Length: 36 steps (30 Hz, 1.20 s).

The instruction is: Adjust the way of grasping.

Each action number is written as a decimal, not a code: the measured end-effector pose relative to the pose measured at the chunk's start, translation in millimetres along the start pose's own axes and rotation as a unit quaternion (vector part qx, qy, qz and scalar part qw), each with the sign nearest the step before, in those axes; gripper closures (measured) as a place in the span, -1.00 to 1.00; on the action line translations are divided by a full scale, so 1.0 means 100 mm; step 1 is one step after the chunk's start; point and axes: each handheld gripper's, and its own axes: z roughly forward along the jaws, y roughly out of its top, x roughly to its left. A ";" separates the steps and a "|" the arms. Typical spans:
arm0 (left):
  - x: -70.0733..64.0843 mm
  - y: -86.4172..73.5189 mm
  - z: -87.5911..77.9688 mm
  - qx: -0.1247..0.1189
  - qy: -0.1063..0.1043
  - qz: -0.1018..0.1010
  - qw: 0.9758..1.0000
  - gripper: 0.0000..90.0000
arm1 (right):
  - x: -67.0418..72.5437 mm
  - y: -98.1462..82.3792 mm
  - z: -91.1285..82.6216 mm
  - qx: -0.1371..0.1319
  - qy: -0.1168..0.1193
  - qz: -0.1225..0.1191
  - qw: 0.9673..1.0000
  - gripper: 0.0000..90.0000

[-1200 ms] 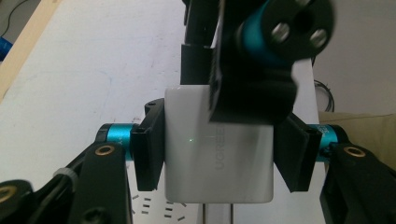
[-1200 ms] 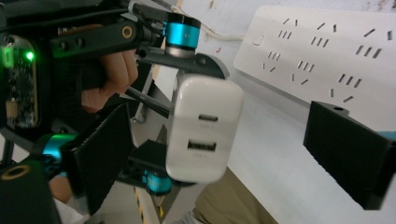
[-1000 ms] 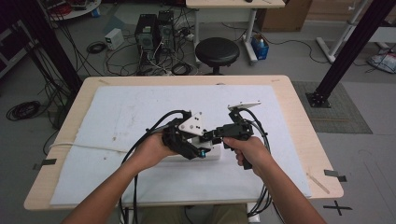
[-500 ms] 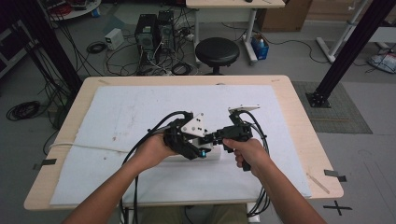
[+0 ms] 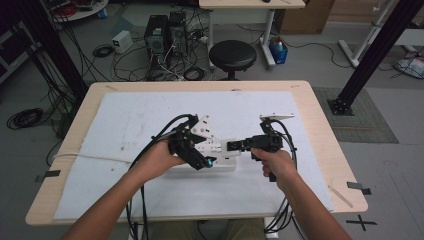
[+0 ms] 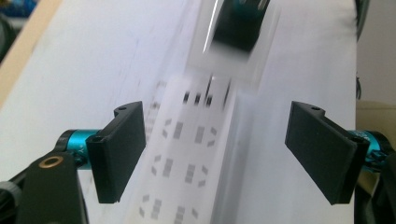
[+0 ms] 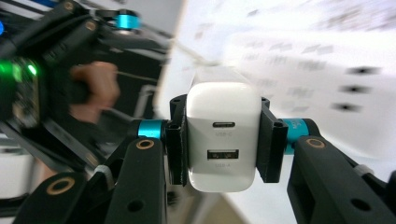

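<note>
A white charger (image 7: 223,135) with 2 ports was clamped between the pads of the right gripper (image 7: 223,140), just above the white power strip (image 5: 220,152). The left gripper (image 6: 224,154) had just been opened, its jaws standing wide astride the strip, nothing gripped.

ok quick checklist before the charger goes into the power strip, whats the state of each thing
1. Right claw grip on the white charger: ok, both pads press its sides after the jaws closed on it.
2. Charger square in the grip: ok, its two USB ports face the camera upright.
3. Left claw free of the power strip: ok, its jaws have just been opening and stand wide, with the strip between them untouched.
4. Strip lying flat on the white sheet: ok.
5. Prongs lined up with a socket: cannot tell, hidden behind the charger body.
6. Cables clear of the strip: cannot tell.
</note>
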 end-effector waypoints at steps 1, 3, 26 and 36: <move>0.03 -0.05 -0.02 0.008 0.003 -0.009 1.000 -0.55 | -0.03 -0.01 -0.06 -0.003 -0.016 -0.011 1.000 0.38; 0.11 -0.17 -0.06 0.025 0.005 -0.030 0.999 -0.55 | -0.06 -0.02 -0.17 -0.004 -0.053 -0.036 0.998 0.38; 0.66 -0.90 -0.62 0.142 0.015 -0.109 0.984 -0.55 | 0.25 0.05 -0.76 0.113 -0.335 -0.278 0.893 0.38; 0.72 -1.08 -0.81 0.166 0.014 -0.092 0.982 -0.55 | 0.37 0.16 -0.84 0.166 -0.387 -0.335 0.843 0.38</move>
